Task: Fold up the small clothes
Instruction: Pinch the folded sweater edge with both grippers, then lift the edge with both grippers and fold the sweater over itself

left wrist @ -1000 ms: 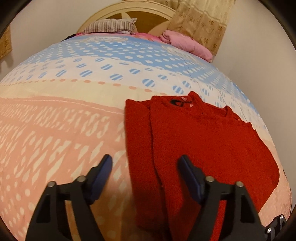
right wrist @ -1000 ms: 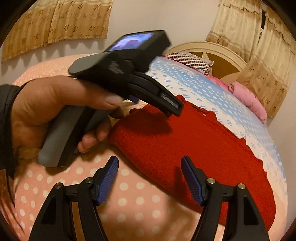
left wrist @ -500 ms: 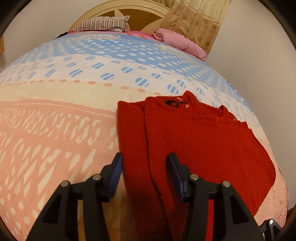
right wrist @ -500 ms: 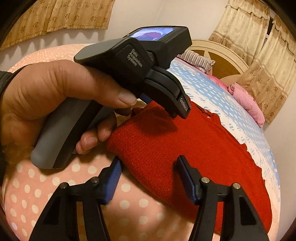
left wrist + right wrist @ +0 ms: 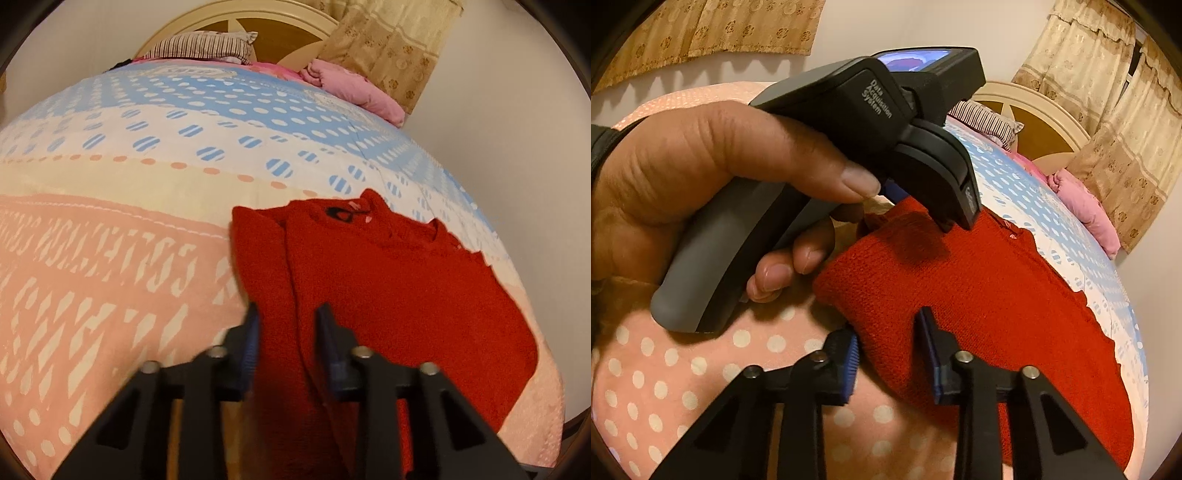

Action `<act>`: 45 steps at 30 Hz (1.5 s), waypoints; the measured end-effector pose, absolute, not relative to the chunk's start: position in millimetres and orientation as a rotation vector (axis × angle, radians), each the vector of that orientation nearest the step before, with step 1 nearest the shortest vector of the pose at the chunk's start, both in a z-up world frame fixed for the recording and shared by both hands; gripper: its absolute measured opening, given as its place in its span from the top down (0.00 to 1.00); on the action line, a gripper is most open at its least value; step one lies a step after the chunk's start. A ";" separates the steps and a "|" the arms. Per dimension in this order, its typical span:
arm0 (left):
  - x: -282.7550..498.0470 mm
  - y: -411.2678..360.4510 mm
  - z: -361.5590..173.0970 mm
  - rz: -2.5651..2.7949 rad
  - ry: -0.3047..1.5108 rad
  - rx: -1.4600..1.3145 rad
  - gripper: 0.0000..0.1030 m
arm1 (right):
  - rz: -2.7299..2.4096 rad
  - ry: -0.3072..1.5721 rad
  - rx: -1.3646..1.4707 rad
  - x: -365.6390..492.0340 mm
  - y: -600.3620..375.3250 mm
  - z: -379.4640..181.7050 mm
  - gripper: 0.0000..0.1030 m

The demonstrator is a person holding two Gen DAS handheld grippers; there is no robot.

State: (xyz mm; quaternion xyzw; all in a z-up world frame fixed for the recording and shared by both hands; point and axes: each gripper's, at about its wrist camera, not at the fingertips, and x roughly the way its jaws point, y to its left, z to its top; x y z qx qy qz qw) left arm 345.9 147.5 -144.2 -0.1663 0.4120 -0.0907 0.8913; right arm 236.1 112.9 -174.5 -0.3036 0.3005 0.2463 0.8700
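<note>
a red knitted sweater (image 5: 399,288) lies flat on the bed (image 5: 110,236), on its near right part, with the collar toward the far headboard (image 5: 243,22) and one sleeve folded in along the left side. the left gripper (image 5: 286,332) has its fingers closing around that left folded edge, red knit between the blue pads. the right gripper (image 5: 890,345) is closing on the near hem corner of the sweater, fabric between its fingers too. a hand (image 5: 701,177) holds the left gripper's grey handle. a striped pillow (image 5: 203,44) and a pink blanket (image 5: 354,88) sit at the far end.
</note>
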 end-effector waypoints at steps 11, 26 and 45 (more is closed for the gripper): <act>343.6 151.9 -127.9 -0.217 0.818 -0.417 0.82 | 0.531 0.601 -0.560 231.0 102.3 -163.7 0.86; 346.2 111.9 -76.3 -0.296 0.756 -0.481 0.83 | 0.545 0.576 -0.247 235.7 38.2 -129.3 0.88; 366.2 5.5 -36.6 -0.464 0.728 -0.413 0.83 | 0.446 0.524 0.045 237.1 -64.3 -109.9 0.88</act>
